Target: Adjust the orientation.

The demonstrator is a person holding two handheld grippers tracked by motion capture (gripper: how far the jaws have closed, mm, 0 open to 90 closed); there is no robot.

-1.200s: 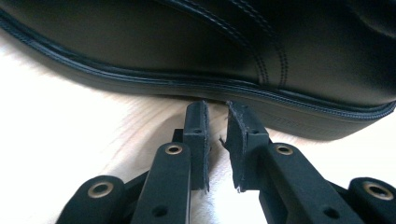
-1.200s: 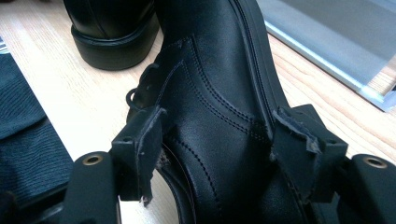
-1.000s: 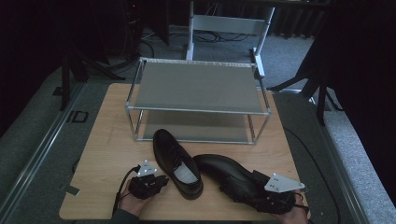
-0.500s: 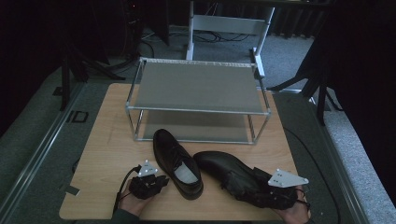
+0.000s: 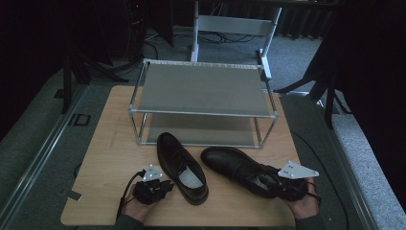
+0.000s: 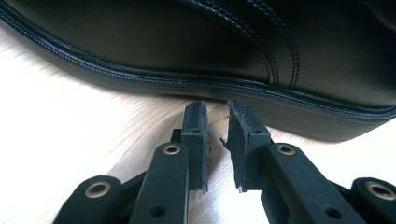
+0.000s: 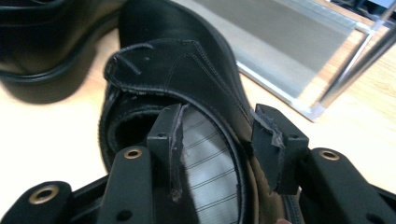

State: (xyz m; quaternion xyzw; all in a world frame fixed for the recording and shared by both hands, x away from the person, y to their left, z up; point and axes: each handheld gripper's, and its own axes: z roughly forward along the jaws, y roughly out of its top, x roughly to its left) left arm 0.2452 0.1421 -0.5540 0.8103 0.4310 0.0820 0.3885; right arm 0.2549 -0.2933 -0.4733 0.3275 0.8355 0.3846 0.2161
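Plainly the work in hand is shelving a pair of black leather dress shoes. The right tool (image 5: 281,184) straddles the side wall of the right shoe (image 5: 237,167) at its heel opening: one jaw sits inside over the striped insole, the other outside the collar. Its jaws have just been closing, yet in the right gripper view a gap shows between the outer pad and the leather, so the grip is not yet made. That hold by the collar would let the shoe be lifted without scuffing the toe.

The left tool (image 6: 215,126) rests low on the tabletop (image 5: 110,143), jaws nearly together with nothing between them, its tips just beside the welt of the left shoe (image 5: 182,167). Both shoes lie just before the two-tier metal shoe rack (image 5: 203,88), toes toward it. No brand or writing can be read.
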